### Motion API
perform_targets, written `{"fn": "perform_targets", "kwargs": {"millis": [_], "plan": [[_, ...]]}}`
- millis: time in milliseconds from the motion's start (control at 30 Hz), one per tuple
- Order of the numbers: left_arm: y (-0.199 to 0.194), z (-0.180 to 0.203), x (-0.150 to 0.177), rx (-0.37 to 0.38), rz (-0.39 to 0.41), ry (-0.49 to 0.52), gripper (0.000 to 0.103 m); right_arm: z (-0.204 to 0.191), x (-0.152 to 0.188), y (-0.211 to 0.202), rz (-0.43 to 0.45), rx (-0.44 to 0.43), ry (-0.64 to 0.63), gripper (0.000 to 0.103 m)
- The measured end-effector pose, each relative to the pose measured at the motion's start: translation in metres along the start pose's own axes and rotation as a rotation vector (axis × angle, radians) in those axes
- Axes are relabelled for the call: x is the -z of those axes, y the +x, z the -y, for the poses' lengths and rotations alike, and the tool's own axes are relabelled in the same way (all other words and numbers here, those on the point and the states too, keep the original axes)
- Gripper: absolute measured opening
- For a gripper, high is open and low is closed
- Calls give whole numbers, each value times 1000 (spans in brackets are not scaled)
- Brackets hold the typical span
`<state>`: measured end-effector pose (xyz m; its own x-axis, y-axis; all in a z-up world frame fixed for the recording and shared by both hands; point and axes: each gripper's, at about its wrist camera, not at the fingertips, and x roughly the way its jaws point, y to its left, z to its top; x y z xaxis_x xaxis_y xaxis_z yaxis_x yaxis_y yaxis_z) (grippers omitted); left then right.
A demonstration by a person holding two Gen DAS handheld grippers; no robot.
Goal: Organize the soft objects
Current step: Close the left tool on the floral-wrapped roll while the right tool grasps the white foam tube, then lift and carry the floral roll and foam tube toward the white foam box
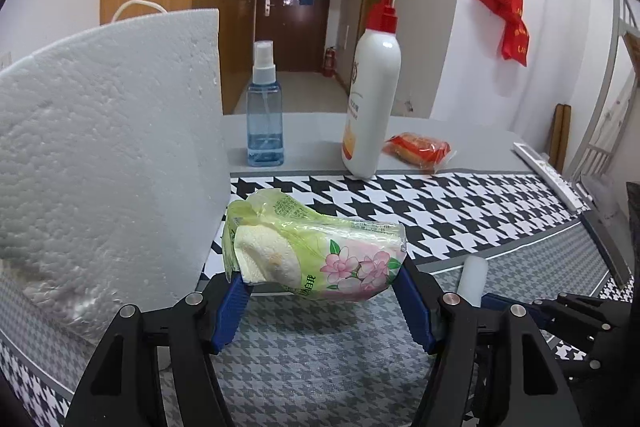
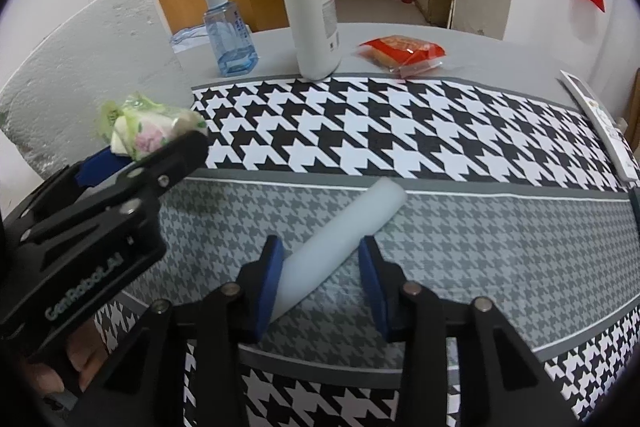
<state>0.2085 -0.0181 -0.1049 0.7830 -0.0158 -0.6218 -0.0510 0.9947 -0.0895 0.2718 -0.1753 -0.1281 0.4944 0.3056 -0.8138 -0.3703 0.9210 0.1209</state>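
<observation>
While the left gripper (image 1: 320, 291) clamps the tissue pack (image 1: 316, 251), the right gripper (image 2: 322, 279) straddles the foam tube (image 2: 344, 243), right pad apart

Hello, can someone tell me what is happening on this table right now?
A person is sorting soft things with a hand-held tool in each hand. The left tool holds a green flowered tissue pack lifted above the houndstooth cloth, beside a white foam block. The right tool sits around a pale foam cylinder lying on the cloth; one pad touches it, the other stands apart. A spray bottle, lotion bottle and red snack packet stand behind.
</observation>
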Motion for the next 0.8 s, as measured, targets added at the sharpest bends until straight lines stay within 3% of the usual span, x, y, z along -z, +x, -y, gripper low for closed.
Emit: {"fn": "perform_targets", "kwargs": {"millis": [233,333,800], "plan": [[-6,2,-1,9,22,6,68,9,0,-7,21,0,18,13],[-7,4,-1,14,22,11,68,18,2,-16,33,-20,13,10],[-11,7,0,17,45,26,68,25,13,-47,117,43,-64,10]]}}
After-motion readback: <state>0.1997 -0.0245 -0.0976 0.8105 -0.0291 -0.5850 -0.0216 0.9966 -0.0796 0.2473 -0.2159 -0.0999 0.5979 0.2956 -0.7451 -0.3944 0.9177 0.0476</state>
